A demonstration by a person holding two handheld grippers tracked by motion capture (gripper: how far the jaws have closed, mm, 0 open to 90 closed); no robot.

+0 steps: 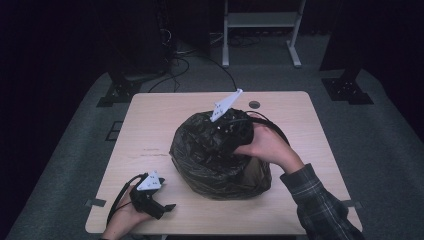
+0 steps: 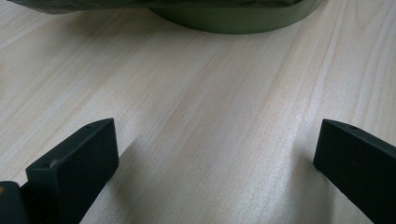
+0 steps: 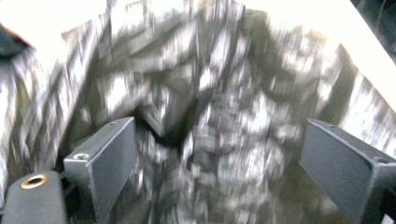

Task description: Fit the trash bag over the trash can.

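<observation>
Well, the right gripper [image 3: 217,163] plunged into the crinkled black bag [image 1: 215,150] lining the bin [image 1: 255,177] at mid-table, jaws spread wide, clutching nothing. Near the front edge, the left gripper [image 2: 215,158] rested over bare table [image 2: 210,93], jaws likewise parted.

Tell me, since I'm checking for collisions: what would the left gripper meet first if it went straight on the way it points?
Probably the olive-green bin under the black bag; bare table lies between it and the open left gripper. Depth is uncertain.

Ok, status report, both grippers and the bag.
Left gripper open, resting on table. Right gripper open, over black bag lining the bin. Nothing blocking.
</observation>
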